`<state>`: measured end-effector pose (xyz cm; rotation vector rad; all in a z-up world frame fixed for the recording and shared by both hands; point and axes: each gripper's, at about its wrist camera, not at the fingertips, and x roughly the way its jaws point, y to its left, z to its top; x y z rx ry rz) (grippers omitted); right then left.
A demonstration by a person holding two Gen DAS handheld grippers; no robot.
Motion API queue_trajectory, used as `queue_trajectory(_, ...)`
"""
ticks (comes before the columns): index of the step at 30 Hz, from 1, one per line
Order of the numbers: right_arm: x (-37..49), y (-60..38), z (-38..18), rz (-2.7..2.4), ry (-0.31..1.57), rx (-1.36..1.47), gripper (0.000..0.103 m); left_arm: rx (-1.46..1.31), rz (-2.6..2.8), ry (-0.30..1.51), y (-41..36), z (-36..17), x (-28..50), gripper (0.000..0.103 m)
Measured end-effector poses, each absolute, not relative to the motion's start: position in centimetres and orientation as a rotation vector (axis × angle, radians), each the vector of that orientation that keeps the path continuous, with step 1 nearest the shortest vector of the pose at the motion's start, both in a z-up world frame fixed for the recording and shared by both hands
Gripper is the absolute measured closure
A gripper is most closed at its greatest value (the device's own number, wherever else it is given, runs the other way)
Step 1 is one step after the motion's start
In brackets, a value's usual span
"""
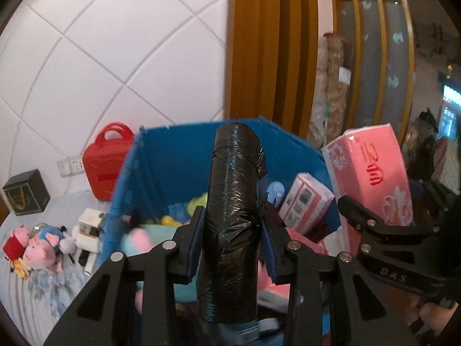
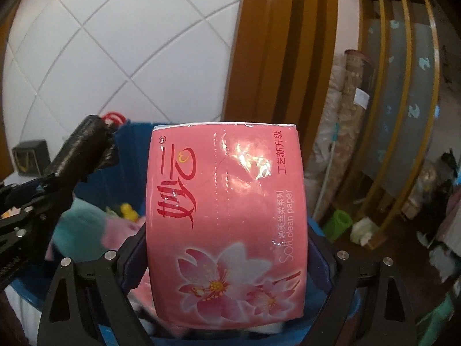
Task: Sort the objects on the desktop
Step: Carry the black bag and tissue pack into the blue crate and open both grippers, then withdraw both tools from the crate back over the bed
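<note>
The left gripper (image 1: 233, 245) has its fingers squeezed tight on a black roll of bin bags (image 1: 234, 210). The roll stands up between the blue pads and sticks out past the fingers, up in the air over the blue bin (image 1: 173, 158).

The right gripper (image 2: 227, 262) has its fingers spread wide and pressed on both sides of a big pink tissue pack (image 2: 224, 210). The pack has flowers on it. It too is held up in the air over the blue bin, just beside the black roll.

Down inside the bin lie more pink tissue packs (image 1: 305, 204), a yellow toy (image 1: 168, 220) and soft pink and green things.

Past the bin, on the bed by its far edge, sit pig plush toys (image 1: 31, 245), a white box (image 1: 89, 219), a red case (image 1: 111, 161) and a black box (image 1: 26, 191). Behind them is a white tiled wall (image 1: 100, 57) and a brown wooden frame (image 1: 270, 46).
</note>
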<state>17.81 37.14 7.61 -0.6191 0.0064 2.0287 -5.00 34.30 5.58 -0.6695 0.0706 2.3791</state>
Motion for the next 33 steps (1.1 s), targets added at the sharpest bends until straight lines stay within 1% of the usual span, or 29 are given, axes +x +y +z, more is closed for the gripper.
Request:
queue_trajectory(4,19.1,39.3,6.5,2.048,-0.004,-0.644,0.012,-0.736,2.39,0.111,37.1,4.6,-4.6,0.068)
queue_trajectory(7,19.5,40.5,6.0,2.07,0.014,-0.66,0.012,-0.769,2.403,0.123,37.7,3.9,-4.8,0.068)
queue_trajectory(11,19.1,40.9,5.5,2.074,-0.011,-0.687,0.012,-0.811,2.426,0.132,37.8,3.4,-5.0,0.066)
queue_trajectory(13,19.2,41.5,5.4,2.069,-0.02,-0.694,0.011,-0.81,2.453,0.127,37.6,3.5,-4.9,0.056)
queue_trajectory(15,19.3,41.4,5.3,2.063,-0.036,-0.685,0.002,-0.805,2.473,0.116,37.1,3.7,-4.8,0.026)
queue_trajectory(16,19.4,41.4,5.4,2.061,-0.047,-0.678,0.0,-0.797,2.48,0.108,36.7,3.8,-4.6,0.022)
queue_trajectory(17,19.6,41.4,5.5,2.064,-0.06,-0.67,0.0,-0.783,2.486,0.101,36.3,3.9,-4.3,0.02)
queue_trajectory(28,20.2,38.3,5.4,2.052,-0.2,-0.654,0.0,-0.796,2.506,0.057,33.3,4.4,-2.3,0.019)
queue_trajectory(33,20.0,37.1,5.4,2.092,-0.203,-0.646,0.0,-0.785,2.532,0.057,32.4,4.7,-1.5,0.019)
